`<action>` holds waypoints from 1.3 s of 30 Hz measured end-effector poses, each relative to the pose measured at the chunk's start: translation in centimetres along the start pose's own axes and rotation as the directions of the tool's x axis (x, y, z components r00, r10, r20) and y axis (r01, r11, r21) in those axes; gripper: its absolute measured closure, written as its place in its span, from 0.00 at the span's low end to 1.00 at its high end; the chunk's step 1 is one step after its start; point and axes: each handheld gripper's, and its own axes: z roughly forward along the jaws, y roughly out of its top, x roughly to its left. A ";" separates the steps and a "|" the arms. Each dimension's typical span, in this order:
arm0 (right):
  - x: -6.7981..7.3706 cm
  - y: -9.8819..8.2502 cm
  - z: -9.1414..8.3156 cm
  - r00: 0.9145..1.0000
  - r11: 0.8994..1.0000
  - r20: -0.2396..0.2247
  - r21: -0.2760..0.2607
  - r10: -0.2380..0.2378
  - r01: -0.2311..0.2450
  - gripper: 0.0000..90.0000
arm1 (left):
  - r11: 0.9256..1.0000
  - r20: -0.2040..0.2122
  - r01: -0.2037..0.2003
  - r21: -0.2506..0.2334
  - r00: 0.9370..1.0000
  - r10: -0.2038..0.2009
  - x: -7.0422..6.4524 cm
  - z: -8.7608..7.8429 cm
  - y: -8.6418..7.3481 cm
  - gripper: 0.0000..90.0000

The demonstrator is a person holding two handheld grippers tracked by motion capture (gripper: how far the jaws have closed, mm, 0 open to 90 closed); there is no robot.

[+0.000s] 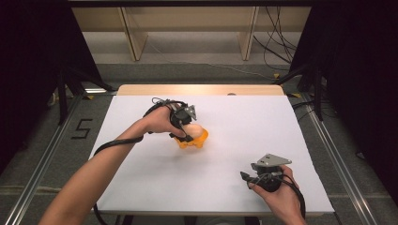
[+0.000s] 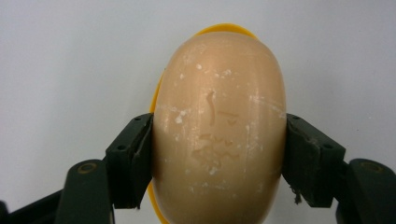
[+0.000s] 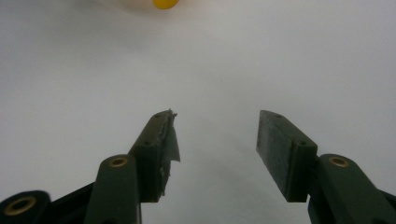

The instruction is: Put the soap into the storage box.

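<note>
A pale beige egg with small white flecks sits between the jaws of my left gripper, which is shut on its sides. In the high view the egg rests at a yellow-orange holder near the middle of the white table, with the left gripper over it. The holder's yellow rim peeks out behind the egg. My right gripper is at the table's front right, open with nothing between its jaws. A yellow bit of the holder shows far ahead of it.
The white table sheet is bare around the holder. A wooden strip edges the far side. Metal rails run along both sides of the table, and cables lie on the floor beyond.
</note>
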 end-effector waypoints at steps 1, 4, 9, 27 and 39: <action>0.0 0.0 0.0 1.000 1.000 0.001 -0.001 0.005 -0.005 0.52 | 1.000 0.002 -0.003 0.008 1.000 0.003 0.0 0.1 0.0 0.35; 0.0 0.0 0.0 1.000 1.000 -0.001 0.001 0.001 -0.001 0.52 | 1.000 0.001 0.006 0.012 1.000 -0.006 0.0 0.2 0.0 0.35; 0.1 0.0 0.0 1.000 1.000 -0.003 0.002 0.009 -0.009 0.52 | 0.999 0.006 0.031 0.017 0.999 -0.031 0.1 0.2 0.0 0.35; 0.0 -0.2 0.2 1.000 1.000 0.007 -0.001 0.003 -0.003 0.51 | 0.993 -0.027 0.091 -0.069 0.995 -0.093 -0.1 -1.6 -0.5 0.35; 0.0 -0.2 0.2 1.000 1.000 0.008 -0.007 0.014 -0.014 0.51 | 0.965 -0.082 0.145 -0.219 0.983 -0.166 -1.8 -5.5 -3.4 0.33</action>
